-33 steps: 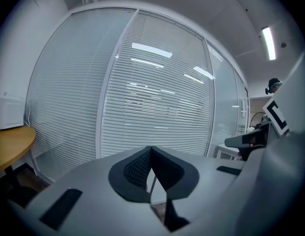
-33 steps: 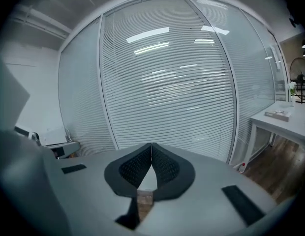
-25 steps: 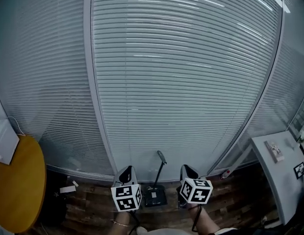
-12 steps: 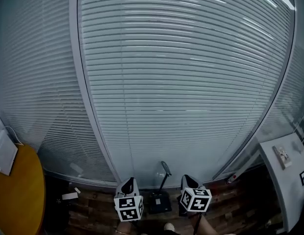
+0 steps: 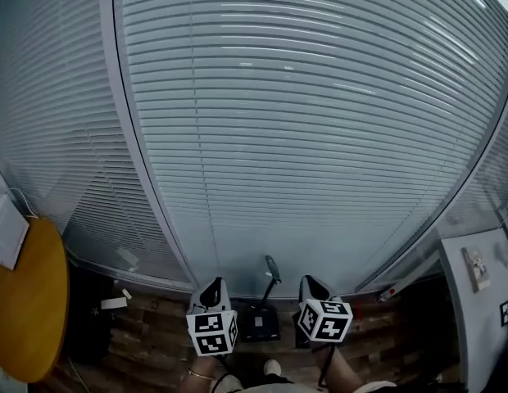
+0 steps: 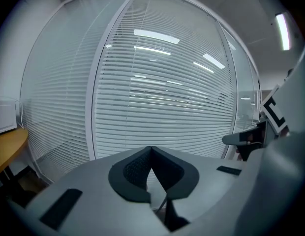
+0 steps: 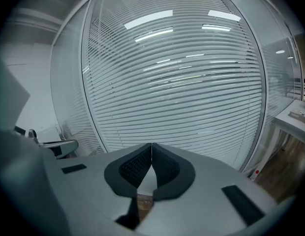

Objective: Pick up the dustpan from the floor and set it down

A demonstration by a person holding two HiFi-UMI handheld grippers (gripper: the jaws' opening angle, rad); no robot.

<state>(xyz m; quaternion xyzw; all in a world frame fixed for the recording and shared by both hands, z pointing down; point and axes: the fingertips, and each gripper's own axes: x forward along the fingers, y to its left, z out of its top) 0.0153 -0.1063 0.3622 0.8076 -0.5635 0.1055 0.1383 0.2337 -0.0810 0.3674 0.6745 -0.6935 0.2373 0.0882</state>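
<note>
Approach stage: left gripper point(image 5: 210, 290) and right gripper point(image 5: 312, 286), jaws together and empty, either side of the dustpan point(image 5: 260, 324); next, presumably, jaws must part to take its handle point(image 5: 273, 270).

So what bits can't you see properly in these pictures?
Dustpan: head view, tiny and dark; whether anything lies in it can't be told.
Floor: in both gripper views, mostly hidden behind the shut left hand-held gripper and right hand-held gripper.
White scrap on the floor: head view, too small to name.
Things on the white table: head view, small, cut off by the right edge.
</note>
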